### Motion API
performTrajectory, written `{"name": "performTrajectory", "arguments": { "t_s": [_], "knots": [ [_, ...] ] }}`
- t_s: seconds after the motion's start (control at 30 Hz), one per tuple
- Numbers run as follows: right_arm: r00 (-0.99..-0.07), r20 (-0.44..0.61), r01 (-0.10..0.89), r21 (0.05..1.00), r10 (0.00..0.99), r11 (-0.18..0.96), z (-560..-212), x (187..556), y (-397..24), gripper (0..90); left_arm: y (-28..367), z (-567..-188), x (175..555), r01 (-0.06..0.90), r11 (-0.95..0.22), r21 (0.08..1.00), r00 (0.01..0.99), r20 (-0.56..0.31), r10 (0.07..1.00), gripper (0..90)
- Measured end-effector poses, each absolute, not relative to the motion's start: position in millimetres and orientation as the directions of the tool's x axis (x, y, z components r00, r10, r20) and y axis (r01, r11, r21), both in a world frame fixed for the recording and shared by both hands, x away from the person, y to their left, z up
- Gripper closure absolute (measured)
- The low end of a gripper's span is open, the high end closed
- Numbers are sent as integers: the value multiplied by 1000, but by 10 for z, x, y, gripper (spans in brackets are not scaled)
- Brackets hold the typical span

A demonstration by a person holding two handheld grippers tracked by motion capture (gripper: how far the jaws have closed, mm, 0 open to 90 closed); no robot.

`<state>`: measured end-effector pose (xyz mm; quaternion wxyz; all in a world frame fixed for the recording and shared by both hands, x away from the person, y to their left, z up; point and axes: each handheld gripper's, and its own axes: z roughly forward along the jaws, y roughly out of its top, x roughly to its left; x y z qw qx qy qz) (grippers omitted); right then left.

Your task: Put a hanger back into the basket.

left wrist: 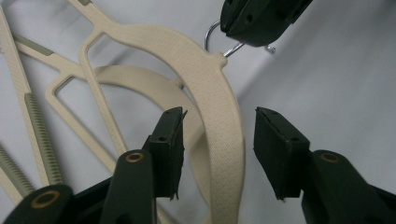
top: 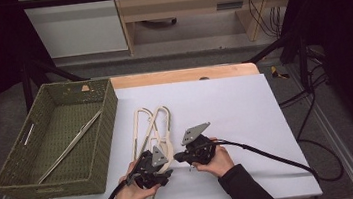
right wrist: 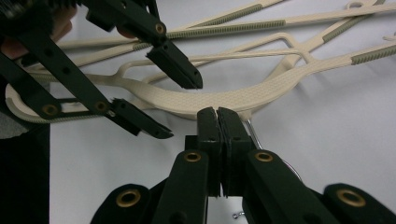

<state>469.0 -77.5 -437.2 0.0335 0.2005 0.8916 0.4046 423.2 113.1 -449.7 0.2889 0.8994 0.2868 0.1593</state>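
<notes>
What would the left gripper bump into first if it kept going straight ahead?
Probably the cream hanger. Its curved arm already lies between the left gripper's jaws, which don't pinch it yet. Beyond it seems to be the white tabletop.

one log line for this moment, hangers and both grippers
right gripper: shut on hook | left gripper: open, astride hanger | basket: left

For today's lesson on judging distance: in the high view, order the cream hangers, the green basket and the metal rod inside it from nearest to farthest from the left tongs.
1. Cream hangers: at the left tongs.
2. Green basket: to the left.
3. Metal rod: farther left, inside the basket.
</notes>
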Motion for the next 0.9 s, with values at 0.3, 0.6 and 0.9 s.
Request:
{"name": "performTrajectory", "arguments": {
  "t_s": [0.3, 0.6, 0.9],
  "knots": [
    [-918, 105, 331, 734, 382, 593, -4360, 4689, -783, 890, 1083, -4529, 4212, 448, -662, 601, 767, 123, 630, 718],
    [-924, 108, 309, 774, 366, 553, -4230, 4667, -853, 820, 1138, -4436, 4176, 457, -641, 616, 760, 104, 642, 730],
    [-875, 86, 280, 893, 477, 353, -3837, 4608, -1276, 577, 1329, -4205, 4084, 459, -600, 655, 748, 81, 659, 752]
  ]
}}
